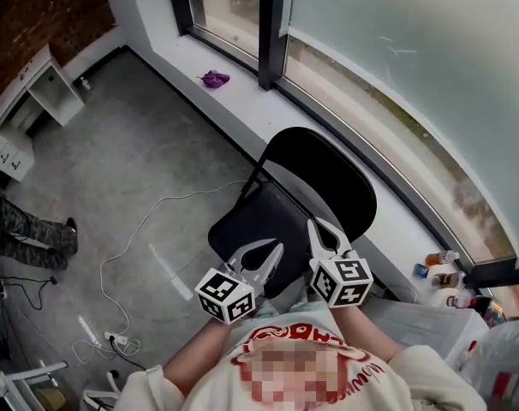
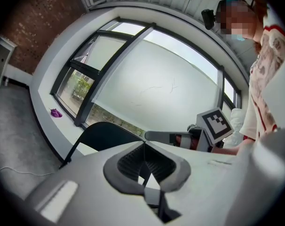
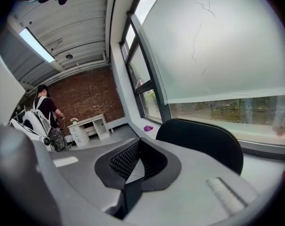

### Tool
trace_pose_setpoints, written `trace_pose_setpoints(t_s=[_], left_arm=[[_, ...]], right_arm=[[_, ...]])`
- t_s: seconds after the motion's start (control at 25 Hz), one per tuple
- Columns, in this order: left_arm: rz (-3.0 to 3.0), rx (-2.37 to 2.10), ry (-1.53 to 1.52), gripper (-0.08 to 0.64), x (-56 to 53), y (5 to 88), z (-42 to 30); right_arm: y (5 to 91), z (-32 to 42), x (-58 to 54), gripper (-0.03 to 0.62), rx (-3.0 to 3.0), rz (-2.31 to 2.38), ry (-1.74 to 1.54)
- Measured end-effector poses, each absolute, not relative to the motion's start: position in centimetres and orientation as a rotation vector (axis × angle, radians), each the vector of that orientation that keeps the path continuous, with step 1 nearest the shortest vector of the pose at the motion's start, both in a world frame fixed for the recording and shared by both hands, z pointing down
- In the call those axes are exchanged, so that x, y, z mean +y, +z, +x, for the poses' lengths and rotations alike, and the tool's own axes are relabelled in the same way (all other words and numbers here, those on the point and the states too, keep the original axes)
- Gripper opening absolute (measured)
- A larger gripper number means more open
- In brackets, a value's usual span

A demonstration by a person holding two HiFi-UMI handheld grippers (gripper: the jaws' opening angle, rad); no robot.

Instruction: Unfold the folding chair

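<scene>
Since the seat is seen lying flat with the backrest raised behind it, the task is judged to be finished or all but finished. A wide window (image 1: 396, 41) is seen along the far side, with a grey floor (image 1: 140, 161) below it and a white ledge (image 1: 242, 101) running between the two. The black folding chair (image 1: 319, 174) is stood on the floor just beside that ledge, directly in front of the person, its rounded backrest turned towards the glass and its seat (image 1: 259, 225) turned towards the person. No folded part can be made out, though the legs are largely hidden beneath the seat, so it cannot be confirmed that the frame is fully spread. The left gripper (image 1: 275, 248) is held over the near edge of the seat, clenched with nothing in it. The right gripper (image 1: 315, 225) is held just beside it over the seat, likewise clenched on nothing. What may be left is a check that the chair stands firm. A white cable (image 1: 157, 221) is trailed across the floor, and a small purple object (image 1: 213, 79) is left on the ledge.
</scene>
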State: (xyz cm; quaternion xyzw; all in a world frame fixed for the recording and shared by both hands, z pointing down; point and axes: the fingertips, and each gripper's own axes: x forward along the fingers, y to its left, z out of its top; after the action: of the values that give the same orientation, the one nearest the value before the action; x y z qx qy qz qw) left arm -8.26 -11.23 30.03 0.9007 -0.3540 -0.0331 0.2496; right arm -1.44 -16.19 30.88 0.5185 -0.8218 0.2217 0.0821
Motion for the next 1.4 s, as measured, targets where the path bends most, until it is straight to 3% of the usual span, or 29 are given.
trace_pose_setpoints(t_s=[0.32,0.8,1.4], left_arm=[[2.378,-0.962,0.030,0.003,-8.8,33.0,-8.1],[2.409,-1.100,-0.001,0.003,-3.6,30.5,-7.9],[2.407,-1.243,-0.157,0.003,15.9,28.5,4.5]], right_arm=[[31.1,-1.4,-13.4,0.022,-2.455,1.504,0.675],[29.9,-1.7,-6.9,0.023,-2.595,1.336,0.637],[30.3,9.9,15.2,0.023,-2.631,1.273,0.643]])
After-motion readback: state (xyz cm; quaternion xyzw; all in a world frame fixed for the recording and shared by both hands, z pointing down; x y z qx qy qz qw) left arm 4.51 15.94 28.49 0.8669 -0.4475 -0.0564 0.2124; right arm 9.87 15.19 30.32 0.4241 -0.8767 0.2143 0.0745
